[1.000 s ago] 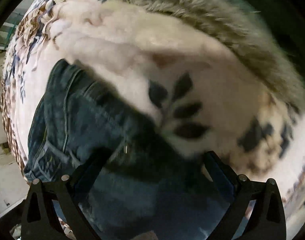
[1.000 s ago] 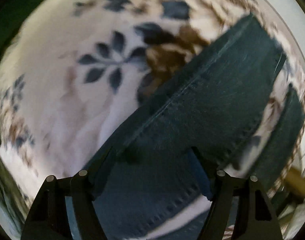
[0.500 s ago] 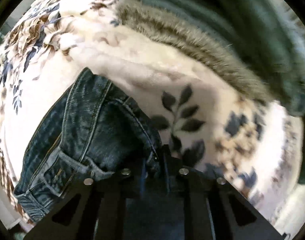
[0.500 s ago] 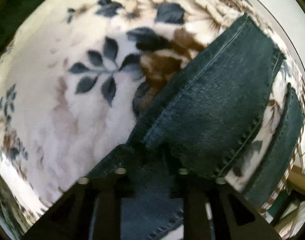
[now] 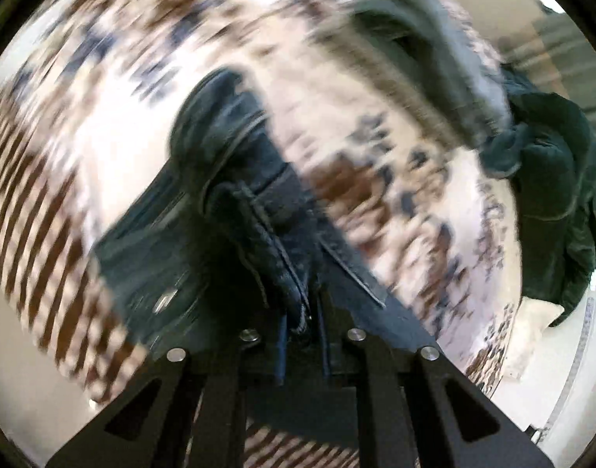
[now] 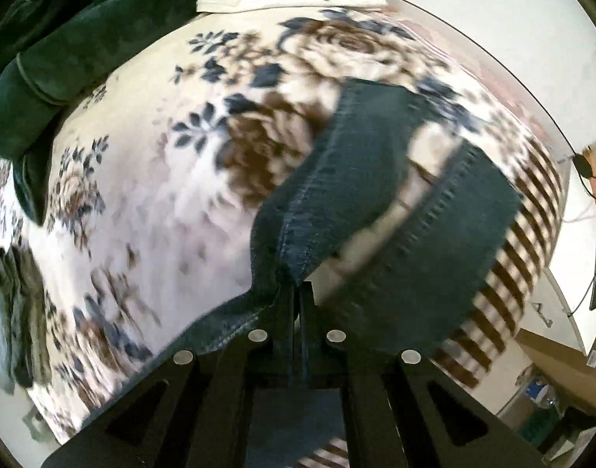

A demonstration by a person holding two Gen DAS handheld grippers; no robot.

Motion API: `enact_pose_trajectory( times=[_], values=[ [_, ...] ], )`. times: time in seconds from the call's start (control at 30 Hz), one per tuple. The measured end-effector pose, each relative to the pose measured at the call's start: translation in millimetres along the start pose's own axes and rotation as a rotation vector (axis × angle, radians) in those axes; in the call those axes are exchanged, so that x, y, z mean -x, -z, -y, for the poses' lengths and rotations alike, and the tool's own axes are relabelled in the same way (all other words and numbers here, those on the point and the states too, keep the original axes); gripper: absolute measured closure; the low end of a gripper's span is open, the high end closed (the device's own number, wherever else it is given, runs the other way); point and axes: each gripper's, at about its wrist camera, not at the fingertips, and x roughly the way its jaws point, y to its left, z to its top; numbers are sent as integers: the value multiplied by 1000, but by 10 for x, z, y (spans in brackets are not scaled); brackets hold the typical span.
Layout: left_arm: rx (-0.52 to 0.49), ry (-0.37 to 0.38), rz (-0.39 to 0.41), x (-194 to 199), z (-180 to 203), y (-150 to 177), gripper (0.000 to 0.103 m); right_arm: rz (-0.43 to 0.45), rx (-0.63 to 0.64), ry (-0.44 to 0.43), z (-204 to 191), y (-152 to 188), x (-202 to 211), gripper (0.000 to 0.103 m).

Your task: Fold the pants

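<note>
Both grippers have clamped and lifted: left gripper point(image 5: 301, 312) pinches the dark blue denim pants point(image 5: 235, 179) at the waistband, right gripper point(image 6: 296, 304) a leg seam, above the floral fleece blanket point(image 6: 149, 179). Keep 2 hands level, carrying evenly.

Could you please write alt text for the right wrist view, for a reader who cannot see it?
The right gripper, jaws shut, pinches a seam of dark blue jeans that hang over a cream floral blanket. A dark green garment lies at the upper left.
</note>
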Motion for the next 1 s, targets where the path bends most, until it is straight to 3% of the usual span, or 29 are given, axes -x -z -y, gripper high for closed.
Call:
enact_pose_trajectory(
  times=[0.13, 0.3, 0.4, 0.43, 0.47, 0.57, 0.6, 0.63, 0.77, 0.87, 1.0],
  values=[
    [70, -63, -69, -367, -447, 395, 93, -60, 12, 35, 642, 306, -49, 101],
    [88, -45, -64, -574, -633, 477, 89, -151, 27, 26, 986, 450, -424, 101],
    [95, -22, -40, -437, -608, 510, 81, -204, 56, 20, 1083, 448, -529, 88],
    [93, -19, -28, -345, -587, 542, 79, -208, 49, 16, 1137, 452, -499, 77],
    [84, -25, -11, -257, -549, 578, 77, -202, 36, -9, 1211, 454, -431, 63],
    [23, -61, 29, -78, -378, 688, 54, -152, -20, -57, 1427, 393, -208, 44],
    [-10, -80, 38, -55, -276, 734, 34, -132, -34, -64, 1482, 348, -149, 44],
    [-63, -115, 51, -65, -119, 790, 21, -98, -44, -52, 1535, 278, -78, 43],
    [-260, -208, 48, -337, 425, 935, 19, -20, -26, -29, 1469, -149, -13, 41],
    [-335, -235, 1, -679, 761, 1057, 19, 24, 31, -1, 1115, -509, -137, 38],
    [-411, -273, -50, -1102, 1146, 1236, 19, -5, 136, 103, 679, -846, -586, 35]
  ],
)
